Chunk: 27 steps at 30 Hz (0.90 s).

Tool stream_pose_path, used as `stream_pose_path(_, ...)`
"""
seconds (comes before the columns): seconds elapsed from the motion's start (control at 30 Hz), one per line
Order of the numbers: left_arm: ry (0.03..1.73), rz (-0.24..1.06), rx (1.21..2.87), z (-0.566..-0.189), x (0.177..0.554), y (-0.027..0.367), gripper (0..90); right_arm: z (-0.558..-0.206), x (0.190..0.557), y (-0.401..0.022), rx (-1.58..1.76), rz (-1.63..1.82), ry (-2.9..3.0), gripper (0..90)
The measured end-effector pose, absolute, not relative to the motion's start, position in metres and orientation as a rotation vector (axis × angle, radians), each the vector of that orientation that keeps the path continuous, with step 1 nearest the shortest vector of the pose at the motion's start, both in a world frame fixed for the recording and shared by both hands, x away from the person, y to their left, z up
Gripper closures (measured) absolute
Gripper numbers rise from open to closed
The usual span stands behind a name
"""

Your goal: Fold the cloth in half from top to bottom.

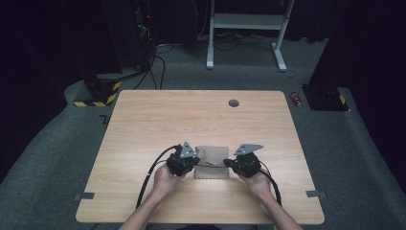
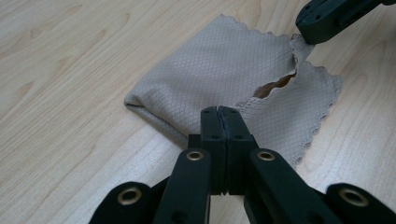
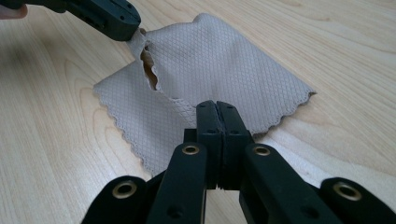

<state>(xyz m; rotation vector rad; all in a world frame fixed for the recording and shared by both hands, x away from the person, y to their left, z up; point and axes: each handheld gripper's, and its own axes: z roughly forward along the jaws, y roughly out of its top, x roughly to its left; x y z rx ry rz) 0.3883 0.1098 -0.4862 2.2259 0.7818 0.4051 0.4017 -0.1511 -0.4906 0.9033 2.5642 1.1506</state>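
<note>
From above I see my left gripper (image 1: 187, 162) and right gripper (image 1: 238, 163) flanking the folded beige cloth (image 1: 212, 162) near the table's (image 1: 143, 124) front edge, its long side seemingly running left to right, though it is small there. My gripper views add what that one lacks: each pair of jaws is clenched on a scalloped edge of the cloth (image 2: 219, 77), the top layer lifted open. Nothing else sits by it except a round grommet (image 1: 233, 102) far back.
</note>
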Motion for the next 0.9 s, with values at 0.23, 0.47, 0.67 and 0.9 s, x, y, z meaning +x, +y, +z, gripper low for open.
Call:
stream_pose_path(0.23, 0.774, 0.416, 2.234, -0.489, 0.382, 0.109, 89.2, -0.493, 0.399, -0.153, 0.908, 1.164, 2.571, 89.2)
stream_pose_path(0.47, 0.763, 0.423, 2.250, -0.494, 0.376, 0.107, 89.2, -0.499, 0.394, -0.154, 0.904, 1.154, 2.589, 89.1)
stream_pose_path(0.67, 0.762, 0.419, 2.257, -0.499, 0.373, 0.107, 89.1, -0.503, 0.390, -0.153, 0.896, 1.146, 2.599, 89.1)
stream_pose_path(0.9, 0.757, 0.417, 2.246, -0.501, 0.370, 0.108, 89.0, -0.505, 0.387, -0.154, 0.883, 1.145, 2.602, 89.0)
